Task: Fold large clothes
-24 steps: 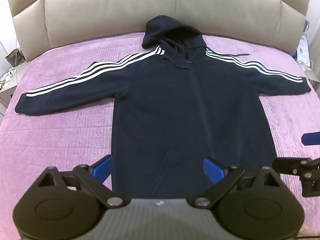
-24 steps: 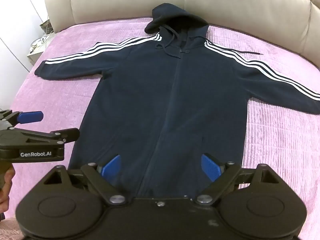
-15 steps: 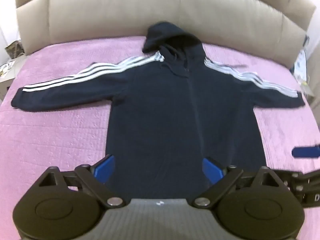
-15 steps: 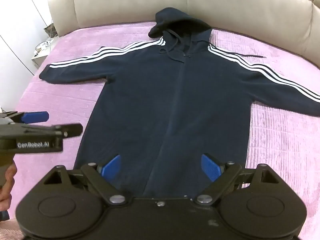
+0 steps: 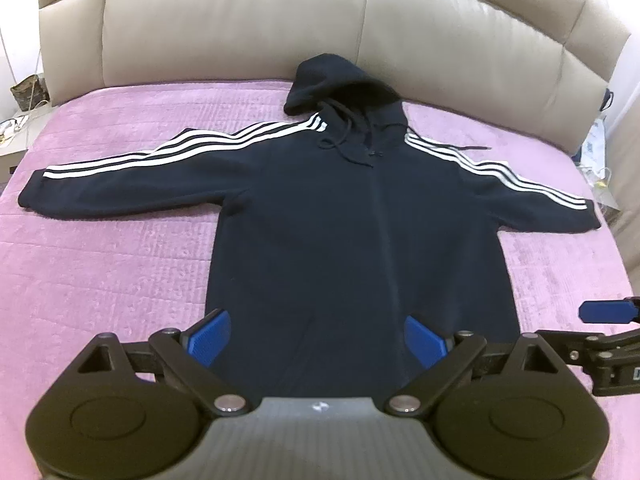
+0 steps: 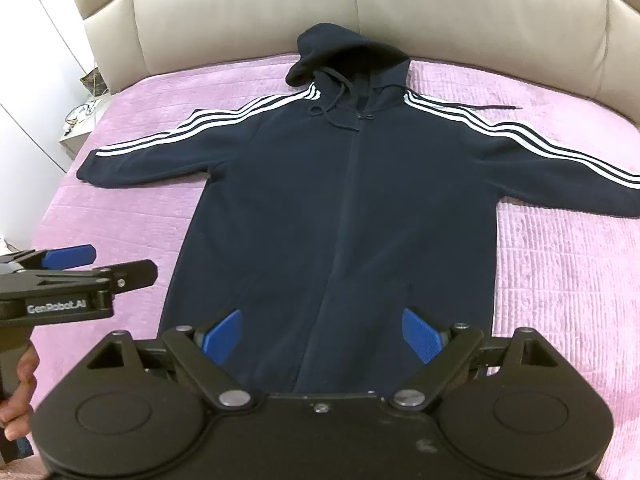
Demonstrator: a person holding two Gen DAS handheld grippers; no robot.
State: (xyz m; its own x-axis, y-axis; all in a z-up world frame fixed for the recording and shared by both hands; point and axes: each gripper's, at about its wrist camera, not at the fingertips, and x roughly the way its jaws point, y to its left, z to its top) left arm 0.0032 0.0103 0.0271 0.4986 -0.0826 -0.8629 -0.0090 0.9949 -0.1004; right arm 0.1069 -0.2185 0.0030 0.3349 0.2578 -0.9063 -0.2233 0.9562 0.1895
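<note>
A dark navy hooded jacket [image 5: 360,216] with white sleeve stripes lies flat and face up on the pink bed cover, both sleeves spread out and the hood toward the headboard. It also shows in the right wrist view [image 6: 348,208]. My left gripper [image 5: 318,336] is open and empty, held above the jacket's hem. My right gripper [image 6: 322,336] is open and empty too, also above the hem. Each gripper appears at the edge of the other's view, the right one [image 5: 600,332] and the left one [image 6: 68,280].
The pink quilted bed cover [image 5: 100,280] surrounds the jacket. A beige padded headboard [image 5: 360,20] stands behind the hood. A nightstand with small items [image 6: 80,128] is at the left, and a white wall panel [image 6: 32,80] beside it.
Both grippers have pulled back and risen a little, so the whole jacket sits lower and smaller in view. Both stay open. The jacket has not moved.
</note>
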